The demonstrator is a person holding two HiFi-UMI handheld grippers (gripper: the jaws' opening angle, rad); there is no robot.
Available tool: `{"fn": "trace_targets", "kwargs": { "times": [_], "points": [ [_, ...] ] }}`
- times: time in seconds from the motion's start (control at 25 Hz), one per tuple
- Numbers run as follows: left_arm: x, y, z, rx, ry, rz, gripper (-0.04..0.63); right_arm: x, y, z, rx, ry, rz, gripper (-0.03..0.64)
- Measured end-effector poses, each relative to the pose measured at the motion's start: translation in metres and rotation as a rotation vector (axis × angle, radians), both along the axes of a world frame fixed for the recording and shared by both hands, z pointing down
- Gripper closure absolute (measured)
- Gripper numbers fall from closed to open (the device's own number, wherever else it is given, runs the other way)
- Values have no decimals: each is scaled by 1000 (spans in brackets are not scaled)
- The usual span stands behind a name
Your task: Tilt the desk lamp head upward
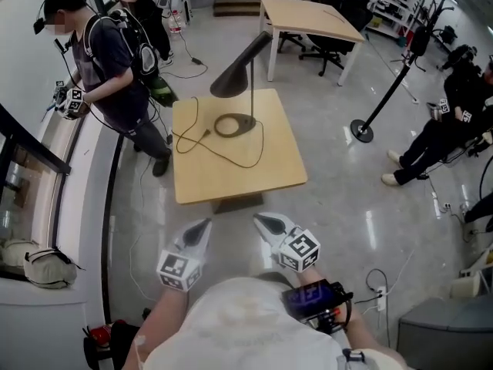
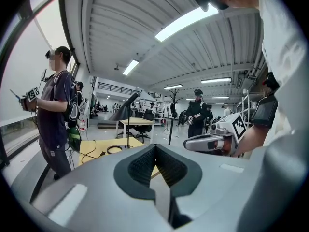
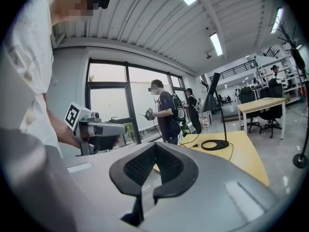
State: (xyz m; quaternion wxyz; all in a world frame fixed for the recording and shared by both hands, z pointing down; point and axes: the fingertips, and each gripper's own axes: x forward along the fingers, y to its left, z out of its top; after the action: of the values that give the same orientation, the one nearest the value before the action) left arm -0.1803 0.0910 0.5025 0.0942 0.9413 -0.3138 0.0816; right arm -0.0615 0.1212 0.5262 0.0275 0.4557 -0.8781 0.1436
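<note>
A black desk lamp stands at the far side of a small wooden table. Its cone head slopes downward over a ring base, and its cord loops across the tabletop. Both grippers hover close to my chest, short of the table's near edge. My left gripper is shut and empty, and my right gripper is the same. In the left gripper view the shut tips point toward the lamp head. From the right gripper view, the tips are shut, with the lamp head and base ahead to the right.
A person with a backpack stands by the table's left side, holding grippers. Another person sits at the right. A black pole stand with a round foot is right of the table. A larger table and chairs are behind.
</note>
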Motion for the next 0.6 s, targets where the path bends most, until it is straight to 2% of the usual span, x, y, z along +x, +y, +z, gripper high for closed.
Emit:
{"fn": "trace_targets", "kwargs": {
  "times": [0.6],
  "points": [
    [70, -68, 4, -25, -44, -77, 594, 69, -64, 6, -7, -36, -66, 606]
  ]
}}
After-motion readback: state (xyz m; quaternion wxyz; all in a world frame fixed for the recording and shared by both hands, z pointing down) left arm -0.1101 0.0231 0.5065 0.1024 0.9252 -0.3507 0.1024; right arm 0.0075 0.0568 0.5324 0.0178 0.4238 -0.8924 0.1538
